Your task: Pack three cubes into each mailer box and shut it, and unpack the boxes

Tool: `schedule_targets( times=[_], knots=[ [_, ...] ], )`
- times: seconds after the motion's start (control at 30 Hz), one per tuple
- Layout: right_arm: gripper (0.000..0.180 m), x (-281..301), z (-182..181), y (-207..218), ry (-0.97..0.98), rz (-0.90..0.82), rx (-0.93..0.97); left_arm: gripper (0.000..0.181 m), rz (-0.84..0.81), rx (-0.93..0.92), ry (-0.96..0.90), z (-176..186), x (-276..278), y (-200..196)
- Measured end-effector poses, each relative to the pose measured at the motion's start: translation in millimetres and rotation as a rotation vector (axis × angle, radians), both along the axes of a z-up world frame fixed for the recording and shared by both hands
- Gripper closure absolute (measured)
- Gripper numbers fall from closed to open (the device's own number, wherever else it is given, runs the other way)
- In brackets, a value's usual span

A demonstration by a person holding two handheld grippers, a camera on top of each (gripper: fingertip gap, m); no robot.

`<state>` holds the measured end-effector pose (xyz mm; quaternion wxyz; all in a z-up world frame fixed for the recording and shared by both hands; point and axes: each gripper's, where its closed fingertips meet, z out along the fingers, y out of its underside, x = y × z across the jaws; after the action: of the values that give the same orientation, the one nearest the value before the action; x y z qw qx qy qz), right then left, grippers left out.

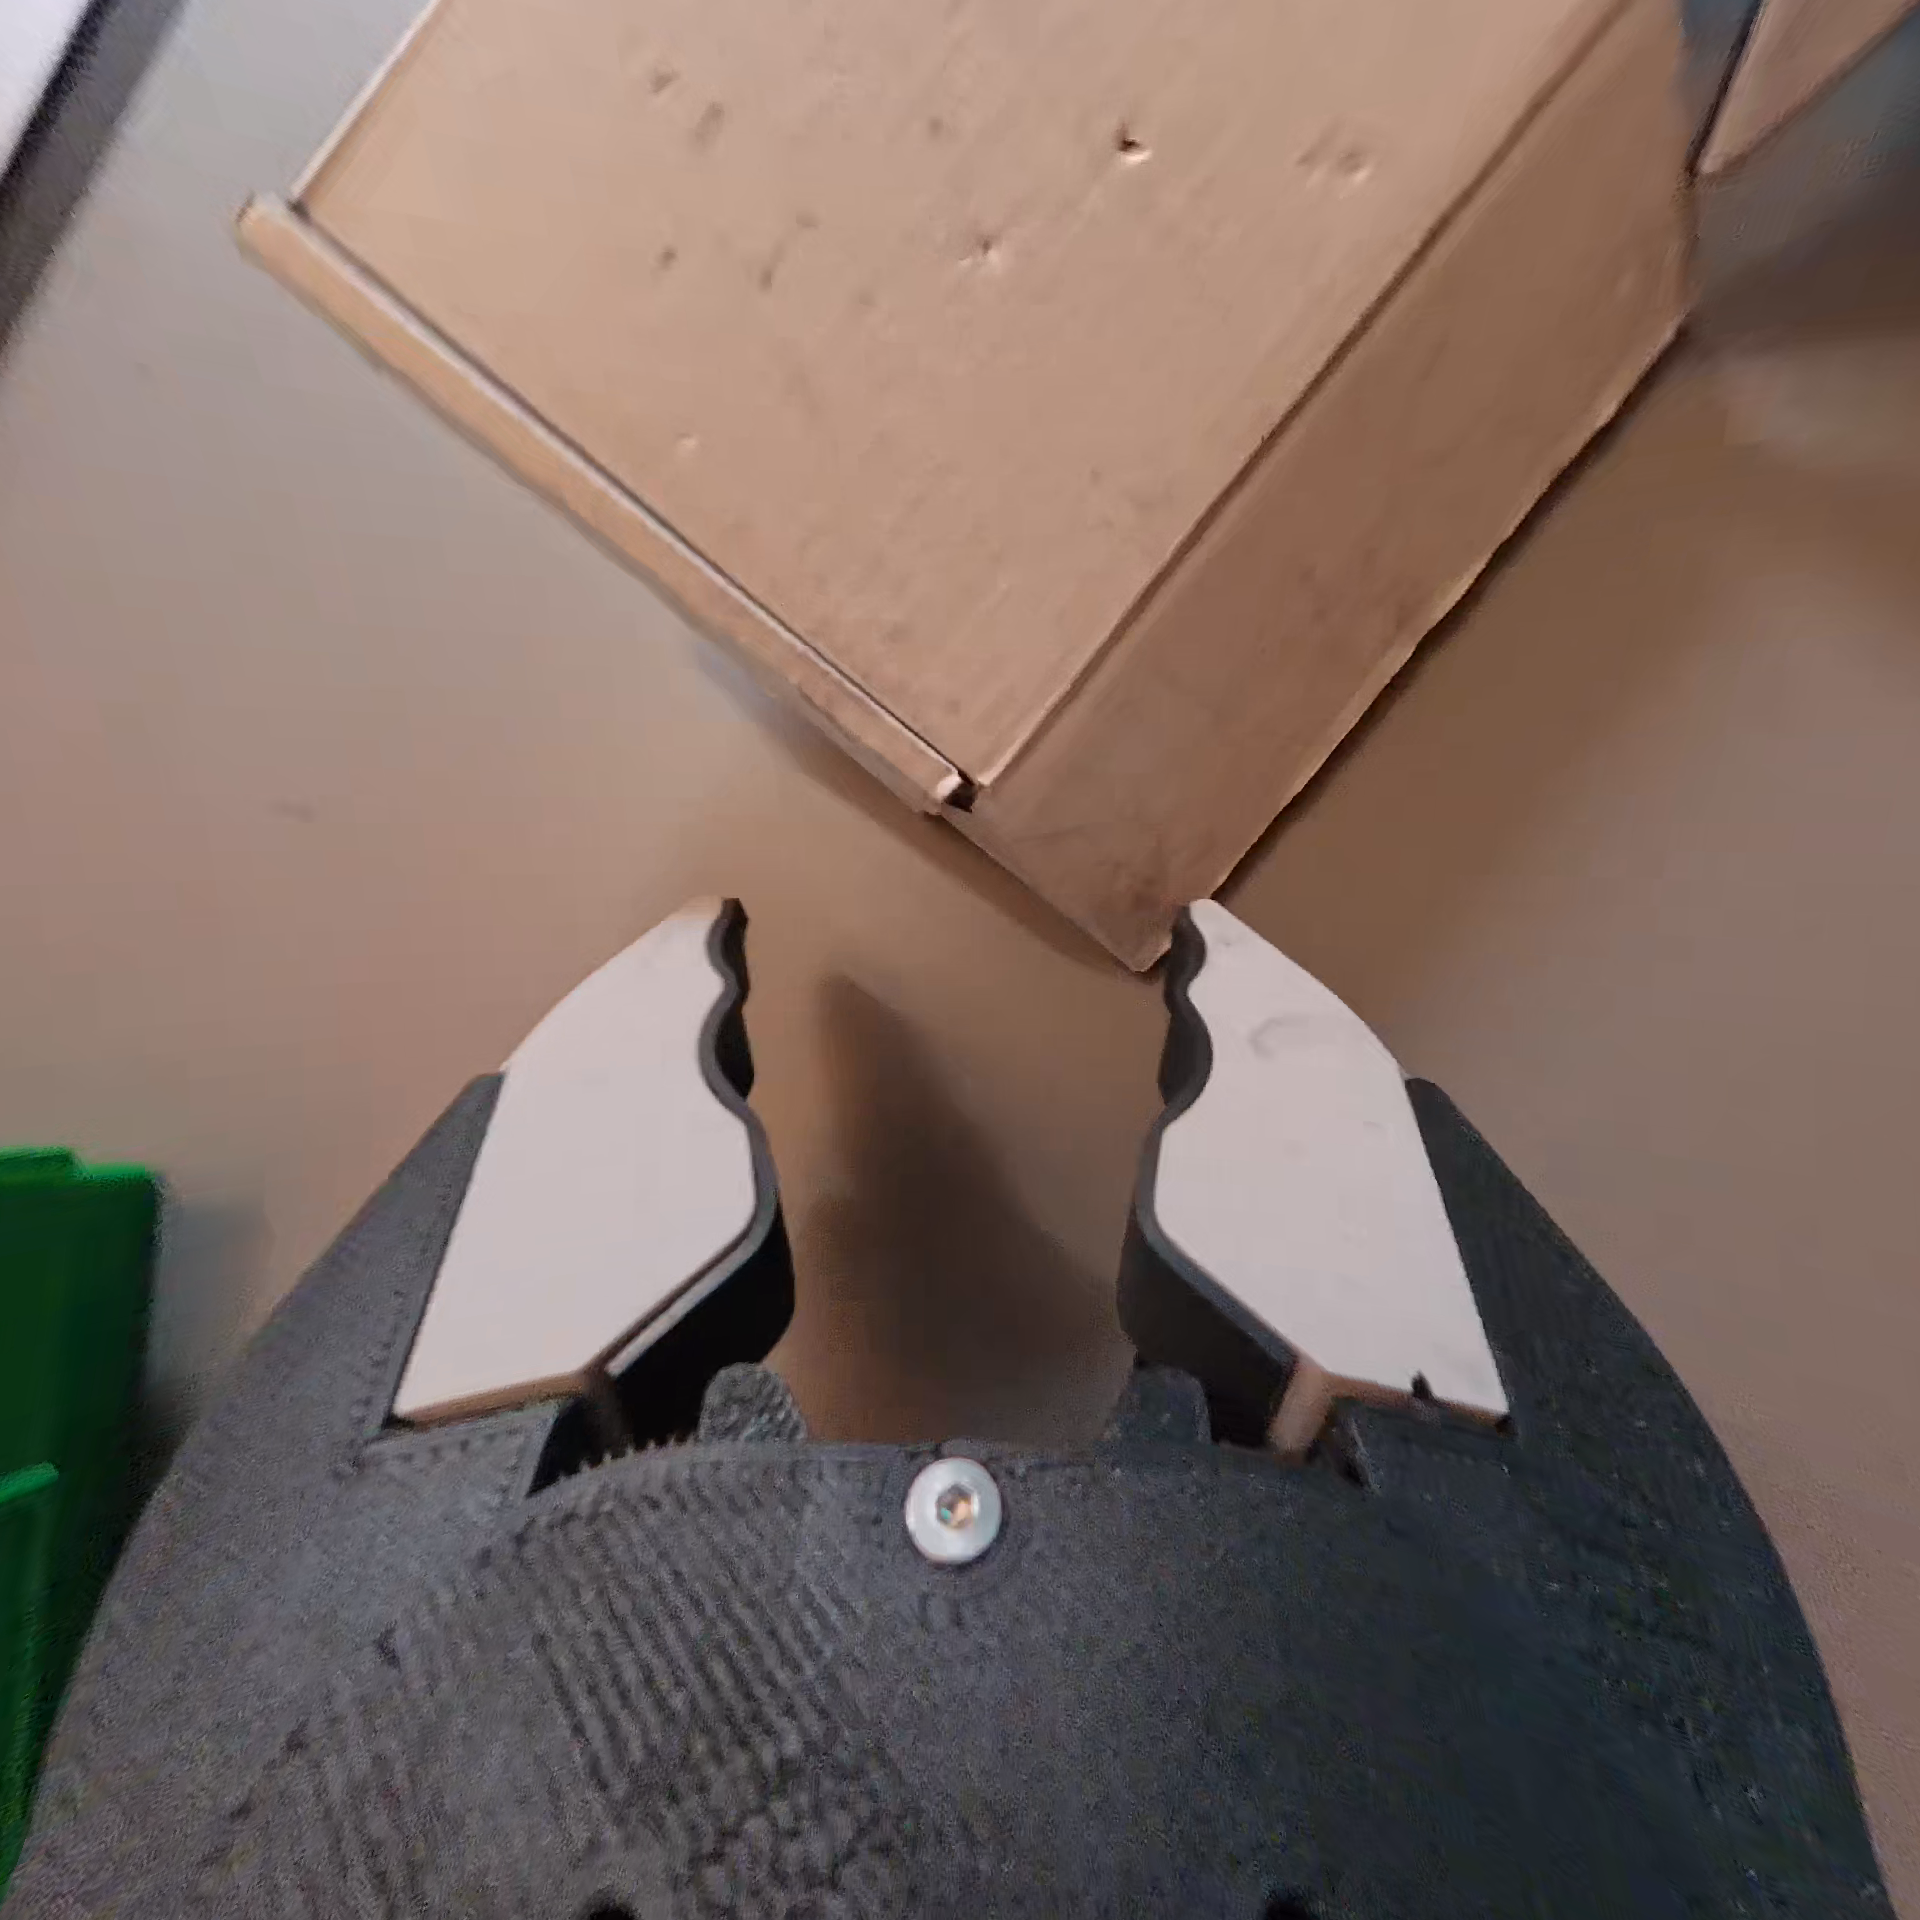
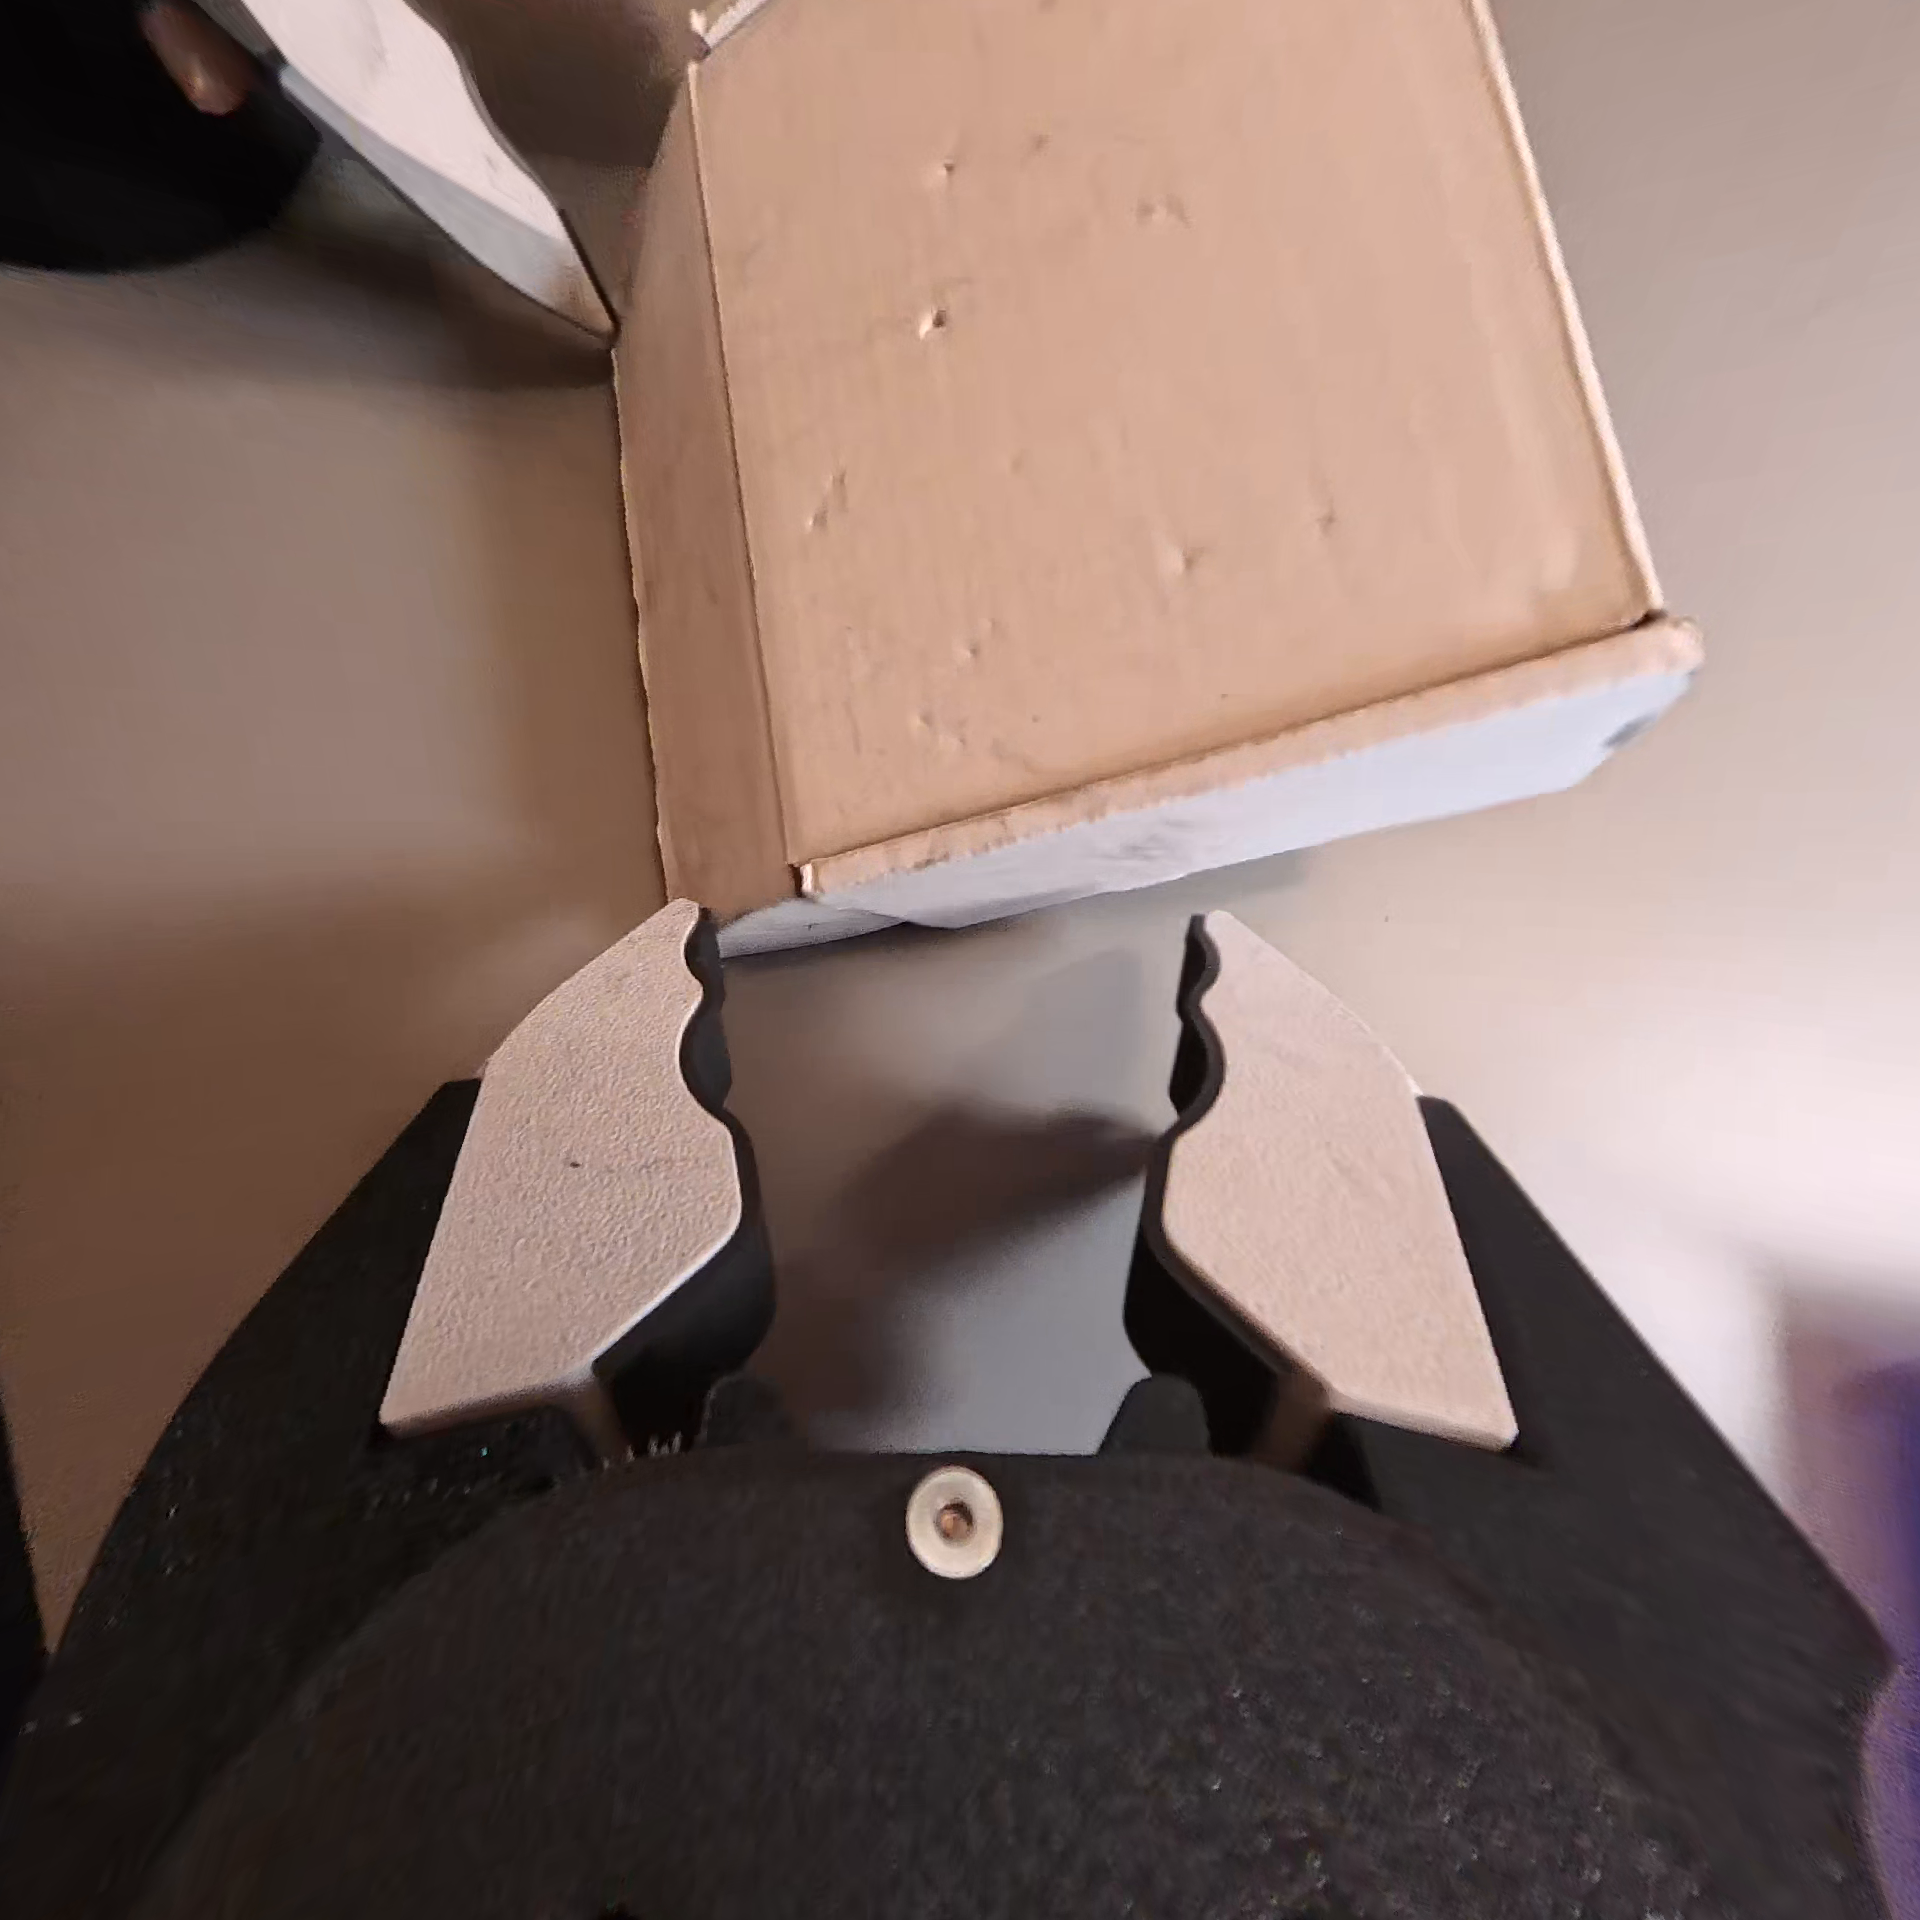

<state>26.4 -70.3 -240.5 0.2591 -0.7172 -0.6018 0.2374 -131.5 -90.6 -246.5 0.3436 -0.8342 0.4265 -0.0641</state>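
Observation:
A shut brown cardboard mailer box lies on the table, its dented lid up and turned cornerwise to the left wrist view. My left gripper is open and empty, its right fingertip at the box's near corner. In the right wrist view the same box lies just ahead of my right gripper, which is open and empty, its left fingertip next to the box's front left corner. The left gripper's finger shows at the box's far left side. No cubes are in view.
A green bin stands at the left edge of the left wrist view. A blurred purple thing sits at the right edge of the right wrist view. Another cardboard piece shows at the top right.

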Motion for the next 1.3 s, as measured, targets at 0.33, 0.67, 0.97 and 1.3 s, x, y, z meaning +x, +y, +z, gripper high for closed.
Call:
schedule_targets(
  times=[0.33, 0.67, 0.97, 1.3],
  knots=[
    [0.097, -9.7, -8.2, 11.3, -0.048, 0.124, 0.069, 0.105, -0.304, -0.031, -0.103, -4.0, 22.4, 3.9],
    [0.113, -7.7, -10.0, 19.0, -0.073, 0.176, 0.029, 0.126, -0.324, -0.016, -0.034, -6.1, 17.4, 13.2],
    [0.132, -7.9, -11.5, 20.7, -0.087, 0.172, 0.041, 0.147, -0.295, 0.045, -0.016, -6.9, 14.2, 17.1],
    [0.147, -6.8, -11.2, 20.1, -0.098, 0.174, 0.056, 0.154, -0.278, 0.044, -0.024, -8.3, 15.5, 11.1]
  ],
)
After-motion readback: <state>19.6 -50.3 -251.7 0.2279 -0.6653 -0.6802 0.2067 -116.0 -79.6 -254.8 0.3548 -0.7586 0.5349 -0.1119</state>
